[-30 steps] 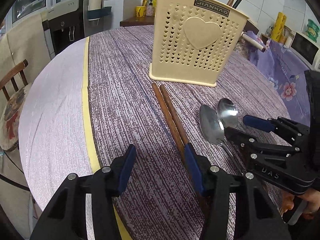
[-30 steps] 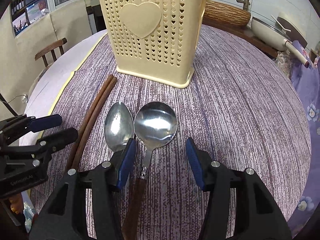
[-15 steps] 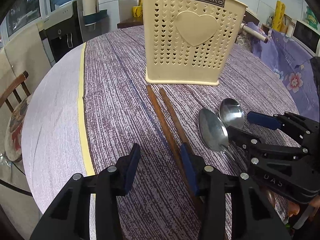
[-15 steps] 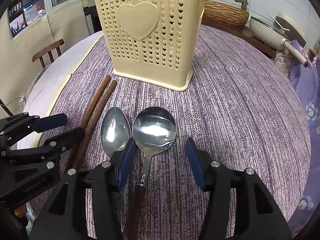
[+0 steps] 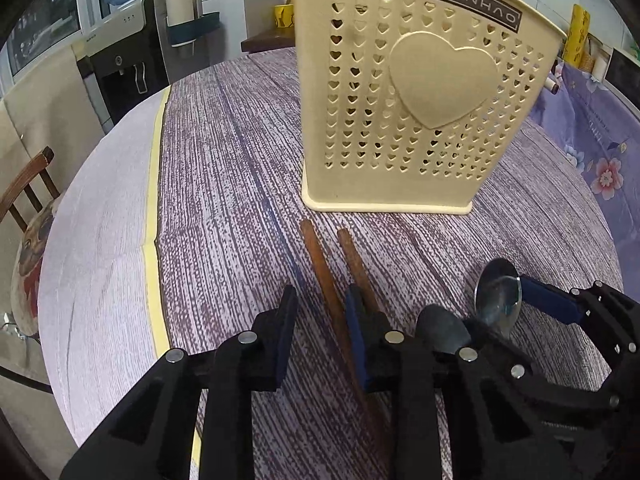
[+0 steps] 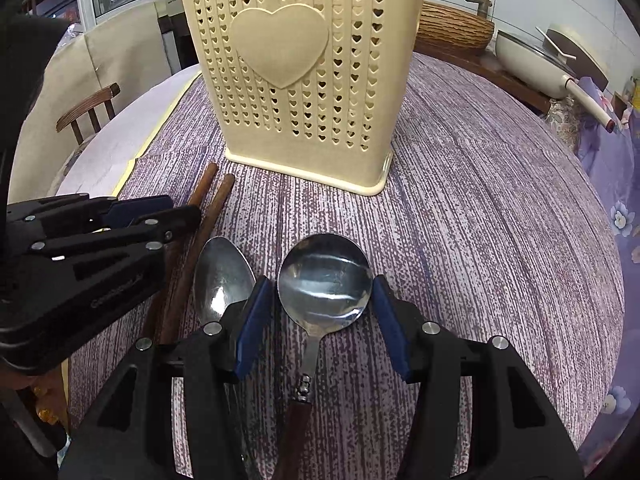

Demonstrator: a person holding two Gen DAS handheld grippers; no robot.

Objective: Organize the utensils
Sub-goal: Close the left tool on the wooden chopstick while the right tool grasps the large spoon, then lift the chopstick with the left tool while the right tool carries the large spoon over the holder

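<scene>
Closing in on the wooden chopsticks, the left gripper has just been narrowing its jaws, and from its own camera only the left stick lies in the gap while the right stick runs under or behind the right-hand pad; the pads do not yet press on either. To do this pick well, I would judge it best to shift slightly toward the spoons so both sticks fall between the pads, then squeeze them together before lifting toward the cream utensil holder standing just beyond their tips. The right gripper hangs with jaws apart around the bowl of the round spoon, not gripping it, with the oval spoon just beside
</scene>
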